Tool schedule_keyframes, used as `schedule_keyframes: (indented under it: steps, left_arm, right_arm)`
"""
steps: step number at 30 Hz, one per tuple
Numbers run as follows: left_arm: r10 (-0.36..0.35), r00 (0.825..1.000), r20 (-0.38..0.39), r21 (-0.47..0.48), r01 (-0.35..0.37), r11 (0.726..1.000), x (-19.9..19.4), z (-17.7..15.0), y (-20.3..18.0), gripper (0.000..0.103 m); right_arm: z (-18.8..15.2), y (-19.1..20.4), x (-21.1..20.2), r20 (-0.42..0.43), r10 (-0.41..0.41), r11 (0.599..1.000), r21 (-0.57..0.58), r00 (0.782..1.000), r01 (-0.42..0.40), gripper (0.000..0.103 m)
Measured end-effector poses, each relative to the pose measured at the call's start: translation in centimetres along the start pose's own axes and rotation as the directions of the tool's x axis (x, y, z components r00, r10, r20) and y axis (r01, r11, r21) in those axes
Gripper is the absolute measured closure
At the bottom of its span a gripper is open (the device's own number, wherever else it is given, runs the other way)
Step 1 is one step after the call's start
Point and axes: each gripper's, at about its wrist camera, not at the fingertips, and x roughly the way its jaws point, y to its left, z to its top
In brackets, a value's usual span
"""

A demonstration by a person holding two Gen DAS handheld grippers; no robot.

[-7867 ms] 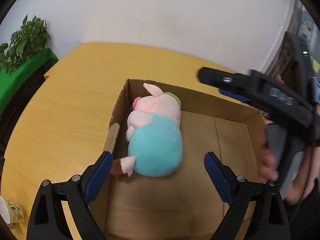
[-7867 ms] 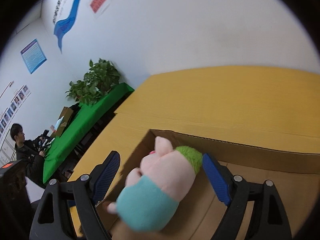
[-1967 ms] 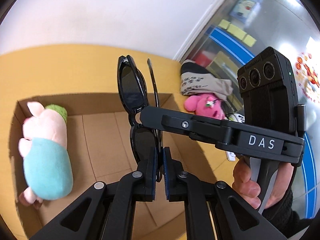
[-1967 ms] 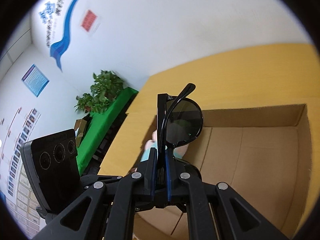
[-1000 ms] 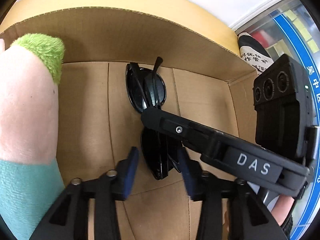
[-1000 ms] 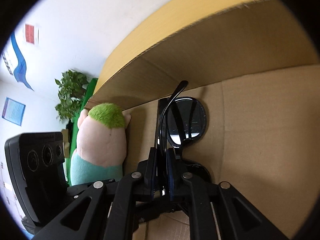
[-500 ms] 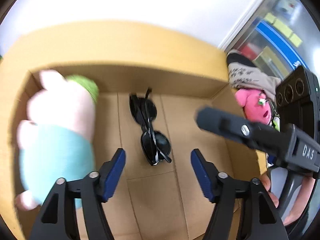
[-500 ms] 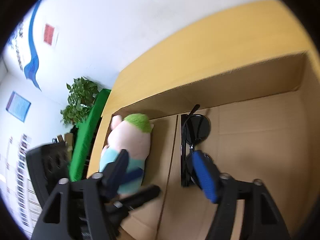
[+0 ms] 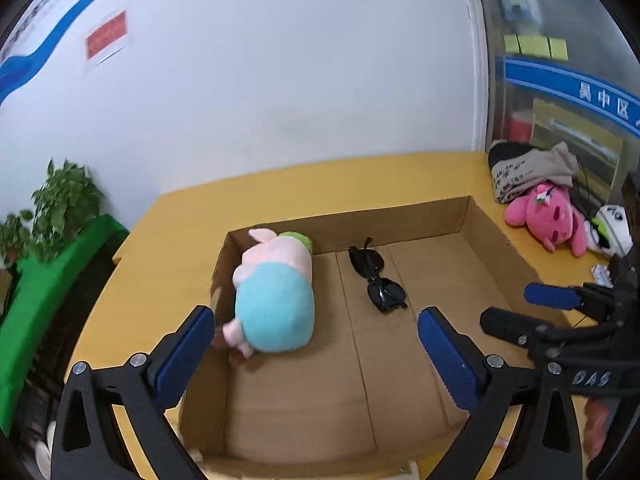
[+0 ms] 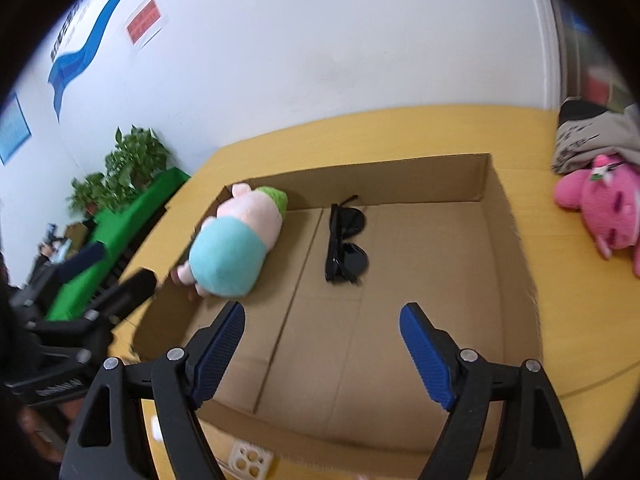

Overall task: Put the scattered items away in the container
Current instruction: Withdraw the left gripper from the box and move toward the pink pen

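An open cardboard box (image 9: pixel 472 216) (image 10: pixel 400 164) sits on the yellow table. Folded black sunglasses (image 9: pixel 378 280) (image 10: pixel 344 244) lie on its floor near the back wall. Along the box's left wall lies a pig plush (image 9: pixel 276 292) (image 10: pixel 236 248) with a teal body. My left gripper (image 9: pixel 314 332) hovers above the box's near half, its jaws opening with nothing between them. My right gripper (image 10: pixel 322 320) hangs over the box's front edge, jaws also opening and empty. Each gripper is well back from the sunglasses.
A pink plush (image 9: pixel 548 220) (image 10: pixel 600 204) and a grey printed cloth (image 9: pixel 528 172) lie on the table right of the box. A small white item (image 10: pixel 250 456) rests by the box's front. A plant (image 10: pixel 128 168) and a green-covered table (image 10: pixel 120 224) stand beyond the left edge.
Both grippers let go of the sunglasses, which now lie on the box floor. Both then lifted up and back from the box, with their jaws spreading wide.
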Motion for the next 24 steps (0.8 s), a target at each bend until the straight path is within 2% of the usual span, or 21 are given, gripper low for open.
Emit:
schedule_keyframes:
  steps: [2, 8, 12, 16, 19, 24]
  left_arm:
    - [0.002, 1.0, 0.01, -0.027, -0.002, 1.0, -1.2, -1.1, 0.0, 0.0]
    - [0.005, 0.998, 0.056, -0.024, -0.004, 1.0, -3.8, -3.2, -0.6, 0.0]
    - [0.007, 0.998, 0.066, -0.057, -0.003, 0.998, -4.4, -3.2, -0.5, 0.0]
    - [0.007, 0.999, 0.043, -0.087, -0.003, 0.996, -4.6, -3.3, -0.6, 0.0]
    - [0.019, 0.999, 0.037, -0.09, -0.016, 0.996, -4.6, -3.6, -1.0, 0.0]
    - [-0.012, 1.0, 0.027, -0.08, 0.014, 0.997, -4.8, -4.3, -1.7, 0.0]
  right_arm:
    - [-1.0, 0.8, -0.9, 0.011, -0.035, 0.999, -0.028, 0.999, 0.035, 0.023]
    - [-3.5, 2.0, -3.9, 0.061, -0.105, 0.988, -0.105, 0.993, 0.111, 0.023]
    - [-4.0, 2.1, -4.5, 0.069, -0.102, 0.986, -0.128, 0.992, 0.11, 0.023]
    - [-4.4, 1.8, -4.7, 0.06, -0.09, 0.988, -0.124, 0.994, 0.097, 0.023]
    - [-4.8, 1.6, -4.8, 0.059, -0.091, 0.987, -0.125, 0.994, 0.098, 0.023]
    - [-5.2, 1.4, -5.2, 0.067, -0.097, 0.986, -0.132, 0.993, 0.105, 0.023]
